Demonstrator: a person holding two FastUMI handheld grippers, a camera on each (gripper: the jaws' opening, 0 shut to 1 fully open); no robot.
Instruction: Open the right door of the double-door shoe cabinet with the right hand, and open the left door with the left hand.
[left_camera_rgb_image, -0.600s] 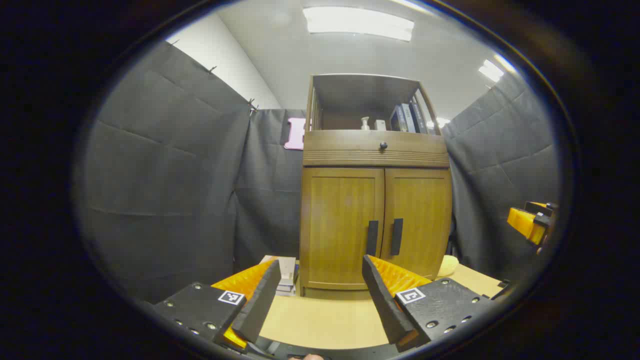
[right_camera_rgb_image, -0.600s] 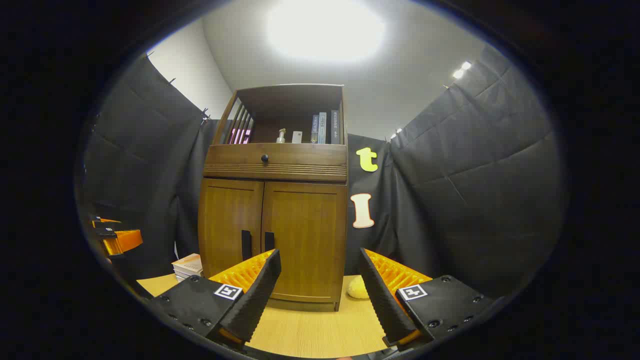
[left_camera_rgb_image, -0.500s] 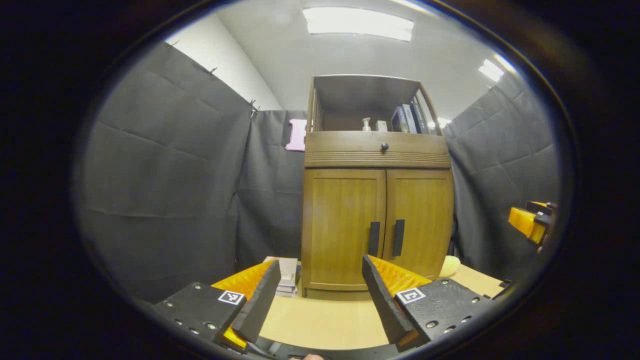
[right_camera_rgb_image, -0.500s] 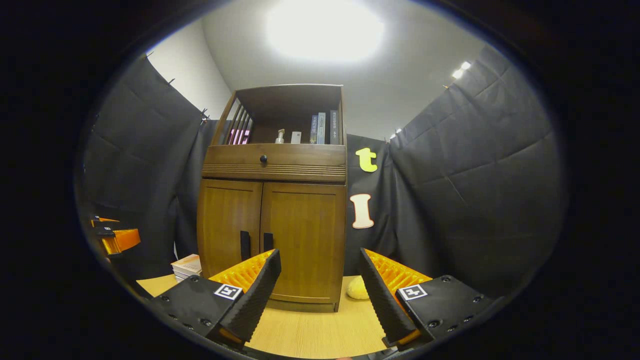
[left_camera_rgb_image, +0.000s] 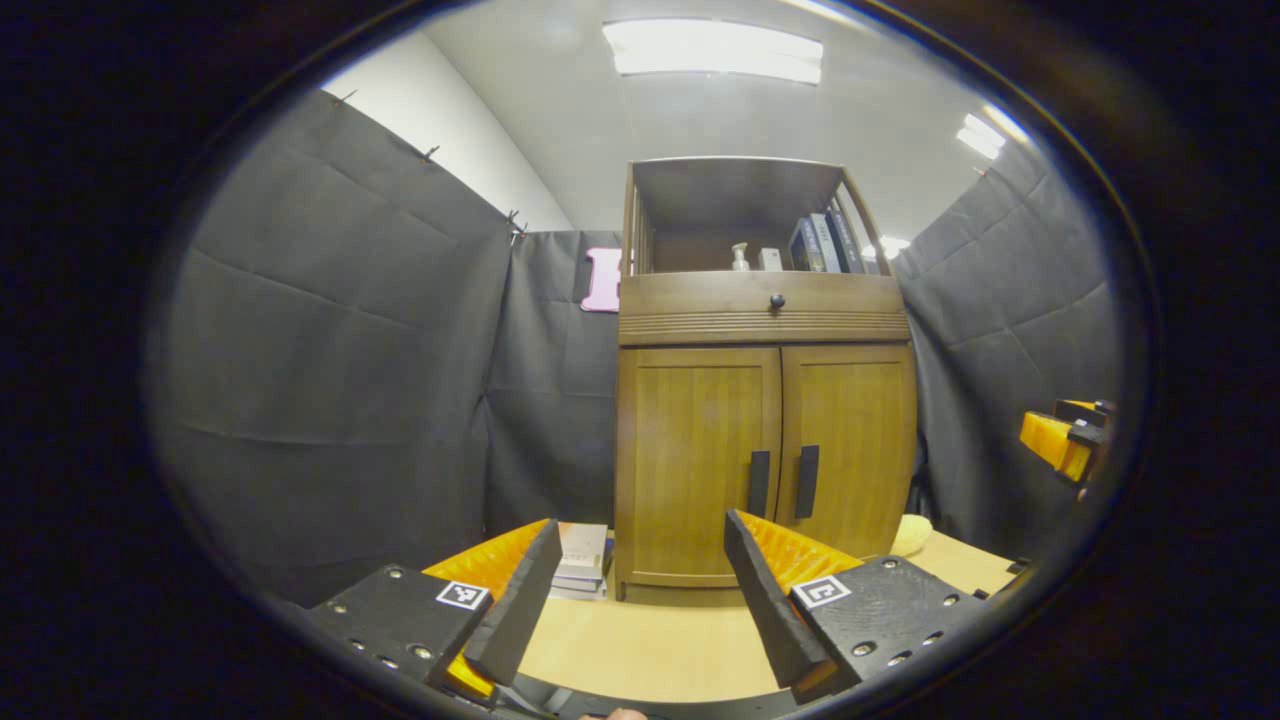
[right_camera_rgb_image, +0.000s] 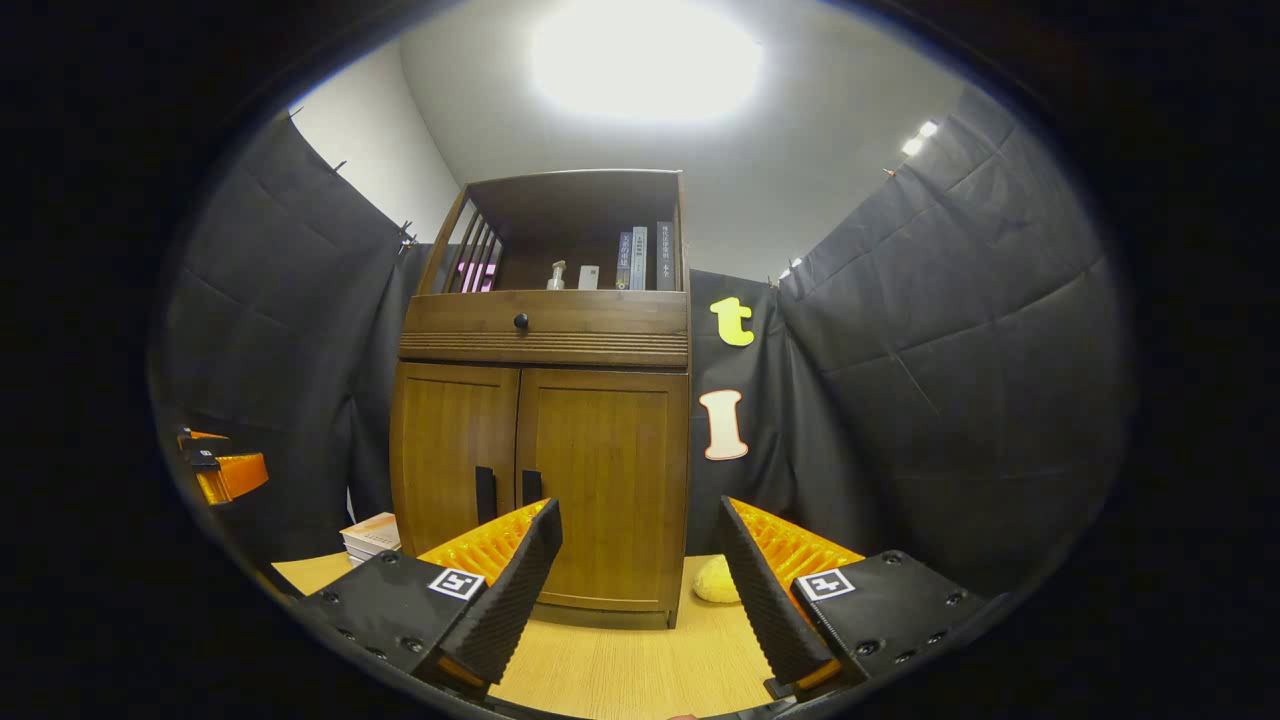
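The wooden table bears the shoe cabinet, stacked books and perhaps a yellow sponge.

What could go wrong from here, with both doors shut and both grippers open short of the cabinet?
The right door handle and left door handle stand close together, so the right gripper might catch the wrong one. The left gripper may crowd it there. The yellow soft object near the cabinet base might block the right door as it swings.

In your left gripper view, the right gripper is cut off at the right edge; its jaw state cannot be determined. Your left finger hides part of the book stack. In your right gripper view, the right door handle is partly hidden behind your near finger.
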